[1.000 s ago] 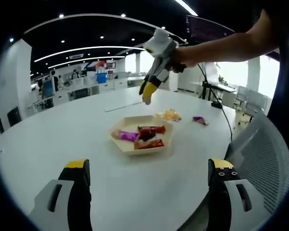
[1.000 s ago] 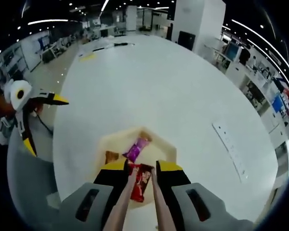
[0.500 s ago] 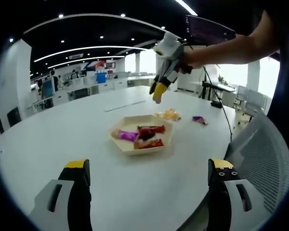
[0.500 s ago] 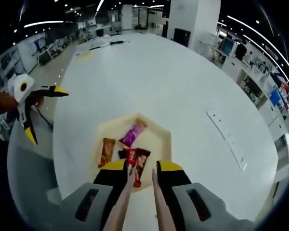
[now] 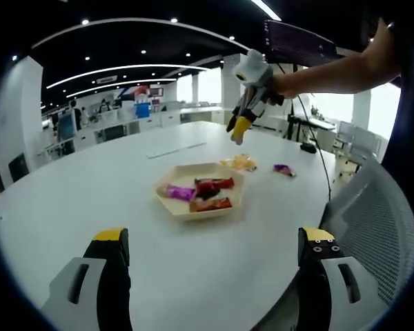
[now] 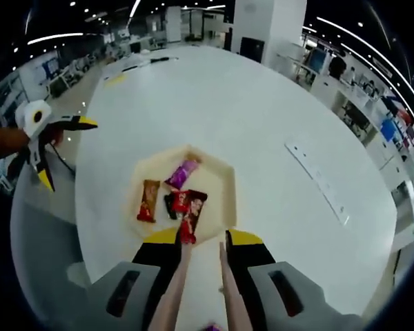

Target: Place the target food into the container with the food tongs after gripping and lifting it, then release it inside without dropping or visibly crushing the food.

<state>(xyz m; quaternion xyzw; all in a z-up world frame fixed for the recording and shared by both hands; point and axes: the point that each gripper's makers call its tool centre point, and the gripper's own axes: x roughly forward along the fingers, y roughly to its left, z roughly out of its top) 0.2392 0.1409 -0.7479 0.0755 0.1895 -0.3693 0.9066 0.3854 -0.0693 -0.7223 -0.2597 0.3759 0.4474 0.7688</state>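
We see bare table (image 6: 262, 117) on every side of the hexagonal tray (image 6: 222, 181), so its rim lies open to approach. Two loose wrapped snacks (image 5: 243, 163) lie just beyond the tray. A mesh chair (image 5: 372, 227) stands against the table's edge.

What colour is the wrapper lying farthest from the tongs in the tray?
Purple wrapper, clearest in the right gripper view.

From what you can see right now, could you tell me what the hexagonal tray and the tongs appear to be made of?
The hexagonal tray looks like matte cream plastic or pulp: an even, dull surface with no glare, so which of the two is unclear. The tongs look like smooth pinkish plastic or silicone, with two slim uniform arms between the right gripper's fingers.
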